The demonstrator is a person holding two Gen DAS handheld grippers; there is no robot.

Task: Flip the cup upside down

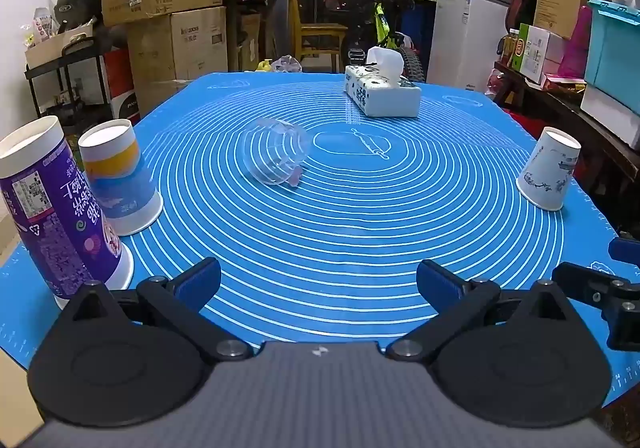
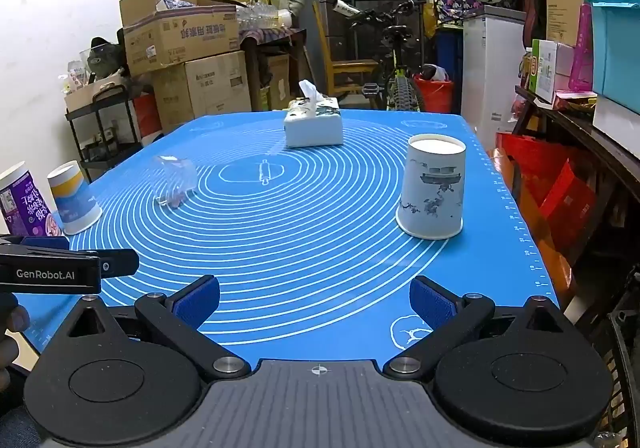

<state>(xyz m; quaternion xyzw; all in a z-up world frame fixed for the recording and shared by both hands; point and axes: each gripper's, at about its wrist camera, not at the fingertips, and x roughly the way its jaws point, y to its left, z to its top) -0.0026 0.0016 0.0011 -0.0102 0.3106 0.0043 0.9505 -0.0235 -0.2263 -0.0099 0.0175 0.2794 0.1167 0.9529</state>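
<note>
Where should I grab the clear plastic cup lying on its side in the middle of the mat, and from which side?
Judging by its pose, take the clear plastic cup across its round wall near mid-body, coming from the near side with the left gripper, whose jaws stand wide open. It lies tipped on the blue mat, so the wall is exposed; the thin rim would likely flex.

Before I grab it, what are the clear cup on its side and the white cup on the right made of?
Clear cup: looks like thin glossy plastic; the mat lines show straight through it, with bright glints on the rim. It could be glass, but the thin wall suggests plastic.
White cup: looks like matte paper, opaque with a printed blue ink picture and a rolled rim at the bottom.
</note>
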